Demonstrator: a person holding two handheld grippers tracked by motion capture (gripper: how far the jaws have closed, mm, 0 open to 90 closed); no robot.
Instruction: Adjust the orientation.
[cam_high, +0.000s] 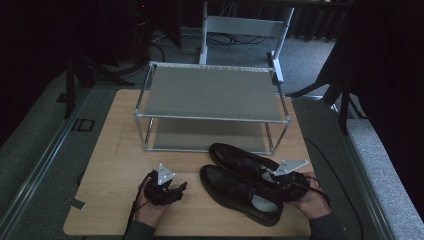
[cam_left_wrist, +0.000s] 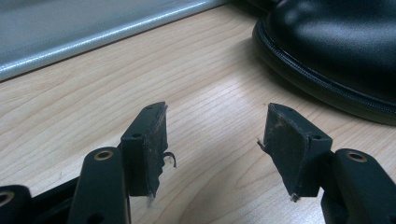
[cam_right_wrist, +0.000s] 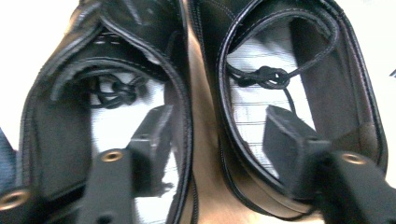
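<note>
Right tongs (cam_high: 272, 176) half-buried among shoes (cam_high: 240, 187)

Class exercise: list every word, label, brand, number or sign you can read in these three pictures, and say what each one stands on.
"ID": reads so, or close to it, as dark marks on the grey floor left of the table.
Shoes: insoles show in the right gripper view, no brand readable there.
Rack: no readable lettering.
</note>
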